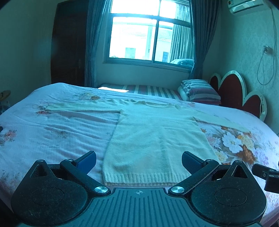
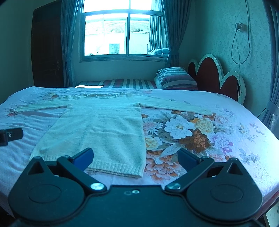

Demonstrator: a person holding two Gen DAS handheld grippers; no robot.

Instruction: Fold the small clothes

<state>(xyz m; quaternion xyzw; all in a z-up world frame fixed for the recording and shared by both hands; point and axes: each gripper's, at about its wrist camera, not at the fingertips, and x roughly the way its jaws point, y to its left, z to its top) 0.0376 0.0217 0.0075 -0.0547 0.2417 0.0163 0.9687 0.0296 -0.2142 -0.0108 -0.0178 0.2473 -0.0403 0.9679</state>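
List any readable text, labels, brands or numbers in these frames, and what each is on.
No readable text in either view.
air conditioner: a label patch at its left end, too blurred to read.
left gripper: only a crosshair mark on its base, no letters.
sweater: plain, no print.

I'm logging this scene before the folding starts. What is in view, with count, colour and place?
sweater: 1, cream, flat on the bed, sleeves spread out
bedspread: 1, white with flowers, under the sweater
pillow: 1, striped, by the headboard
headboard: 1, red with white trim, right
window: 1, bright, far wall
curtains: 2, blue-grey, beside the window
wardrobe: 1, dark, left of the window
air conditioner: 1, white, top right
left gripper: open, over the hem
right gripper: open, over the hem's right corner
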